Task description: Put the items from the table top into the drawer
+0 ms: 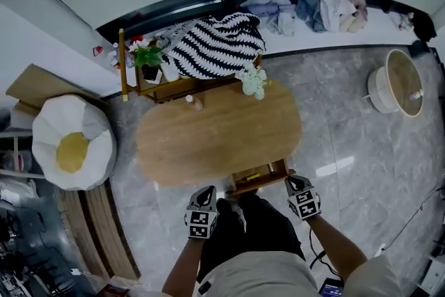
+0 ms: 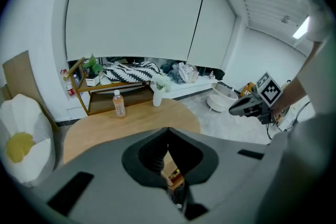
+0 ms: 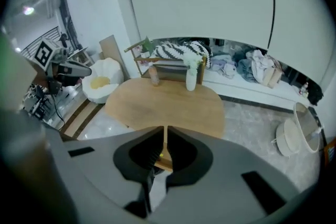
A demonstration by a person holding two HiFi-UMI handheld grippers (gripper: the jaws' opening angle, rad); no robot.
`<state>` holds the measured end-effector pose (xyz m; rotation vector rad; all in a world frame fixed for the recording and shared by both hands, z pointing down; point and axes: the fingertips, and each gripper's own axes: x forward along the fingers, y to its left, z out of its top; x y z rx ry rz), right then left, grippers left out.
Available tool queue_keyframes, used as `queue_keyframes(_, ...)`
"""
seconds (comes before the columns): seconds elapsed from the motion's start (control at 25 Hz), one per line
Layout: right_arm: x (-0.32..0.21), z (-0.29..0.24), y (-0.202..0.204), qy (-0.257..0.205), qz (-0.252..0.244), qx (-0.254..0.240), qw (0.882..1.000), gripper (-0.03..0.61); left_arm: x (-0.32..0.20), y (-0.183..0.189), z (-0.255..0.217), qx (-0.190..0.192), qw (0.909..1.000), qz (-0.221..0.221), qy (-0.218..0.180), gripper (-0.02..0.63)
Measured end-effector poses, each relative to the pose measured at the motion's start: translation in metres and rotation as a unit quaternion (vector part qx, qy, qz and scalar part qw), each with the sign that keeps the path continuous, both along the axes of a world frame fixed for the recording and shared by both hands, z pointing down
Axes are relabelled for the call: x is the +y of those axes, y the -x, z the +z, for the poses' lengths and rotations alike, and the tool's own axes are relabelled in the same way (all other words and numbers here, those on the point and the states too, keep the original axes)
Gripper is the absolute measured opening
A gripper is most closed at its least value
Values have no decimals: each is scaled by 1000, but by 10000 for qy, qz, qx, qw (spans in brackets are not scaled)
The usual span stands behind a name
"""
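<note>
The drawer (image 1: 259, 176) stands open under the near edge of the oval table (image 1: 215, 142), and something small and yellow lies inside it. At the far edge of the table stand a bottle (image 1: 190, 101) of orange drink and a white vase (image 1: 254, 85) with flowers. The left gripper (image 1: 205, 193) and the right gripper (image 1: 293, 183) are at the near side of the table, one on each side of the drawer. Both have their jaws pressed together, with nothing between them.
</note>
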<state>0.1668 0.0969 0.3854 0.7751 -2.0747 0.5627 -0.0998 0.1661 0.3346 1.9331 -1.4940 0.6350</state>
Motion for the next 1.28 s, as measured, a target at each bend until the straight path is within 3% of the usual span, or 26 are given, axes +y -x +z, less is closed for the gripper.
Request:
queue_keyframes(0.16,16,-48,30,-580,-474,-147,9971,28,21,24,-43,-31,9988,-228,-424,20)
queue_keyframes(0.36,30,-96,51,-988,-490,-335,9933,23,56,51,-90,-92,9939,-481,-990,20)
queue_keyframes(0.72,98,-142,76,-1308,-435,-691,9880,18,148,70,-114,-137,9916,-443,-1205,20)
queue_keyframes(1.0,144,-176,65,-1706,-298,-773,9818,19,199,76,-139,-206,9884,-366,-1457,20)
queue_keyframes(1.28,173,-219,35,-2106,-4,-833,9740,18,215,70,-172,-500,9826,119,-1782,20)
